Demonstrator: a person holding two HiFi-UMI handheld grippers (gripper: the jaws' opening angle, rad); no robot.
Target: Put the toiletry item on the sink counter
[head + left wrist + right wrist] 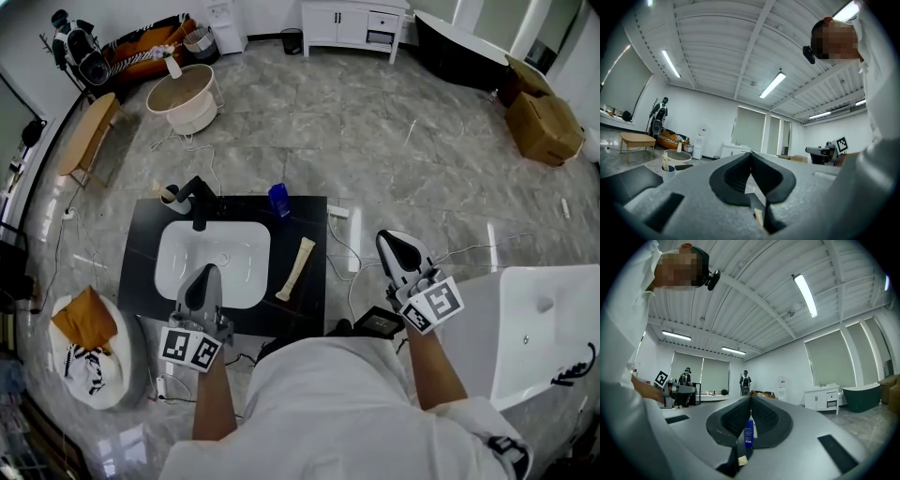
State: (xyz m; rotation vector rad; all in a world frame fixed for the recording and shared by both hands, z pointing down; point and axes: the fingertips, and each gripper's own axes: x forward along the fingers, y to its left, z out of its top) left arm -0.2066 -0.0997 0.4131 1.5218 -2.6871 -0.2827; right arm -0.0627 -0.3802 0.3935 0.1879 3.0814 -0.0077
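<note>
The long cream-coloured toiletry tube (295, 269) is lying flat on the black sink worktop (141, 246), just to the right of the white rectangular basin (178, 264), with its length running from the near edge towards the back. A small blue bottle (279, 200) is standing upright near the rear edge of the same worktop, and a black faucet (199, 202) is rising behind the basin with a white cup (170, 195) beside it.

The left tongs (207, 272) are hovering over the near part of the basin with the tips pressed together and nothing between them. The right tongs (390, 238) are hanging off to the right of the worktop, over the grey marble floor (375, 131), also with the tips meeting and gripping nothing. In the right gripper view the blue bottle is showing far off beyond the closed tips.
</note>
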